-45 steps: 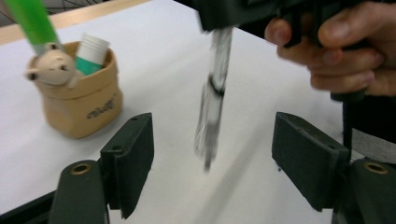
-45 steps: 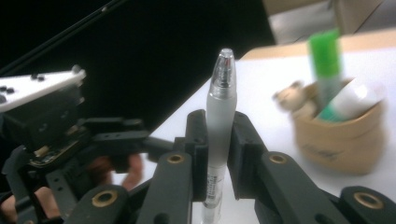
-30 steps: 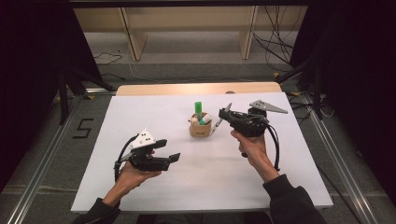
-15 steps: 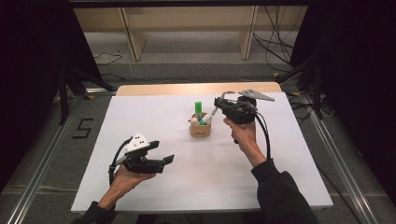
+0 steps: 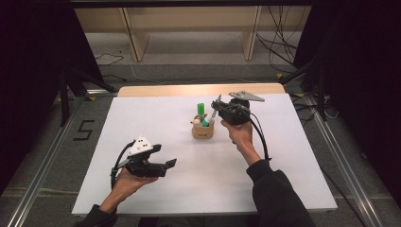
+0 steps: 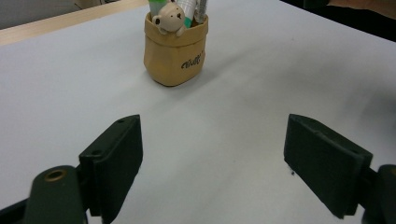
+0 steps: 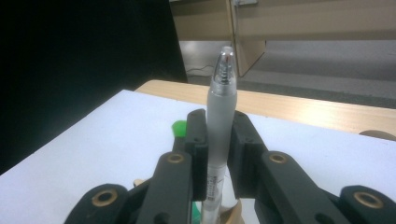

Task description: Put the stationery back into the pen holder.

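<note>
White table [image 5: 293, 179], tan pot [image 5: 202, 131] mid-table toward the far side. Left gripper [image 5: 166, 165] wide open, empty, near-left. Right gripper [image 7: 219, 140] clamped on grey pen [image 7: 221, 121] above pot. Risk: tilted pen snagging pot, tipping it.

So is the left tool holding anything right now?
No, the left tool is open, its jaws wide apart over bare white table, short of the pen holder.

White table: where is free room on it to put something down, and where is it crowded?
The white table is bare left of the tan pouch-shaped pen holder and along the near edge between the forearms. It is crowded at the holder, where the right gripper holds a grey pen.
</note>
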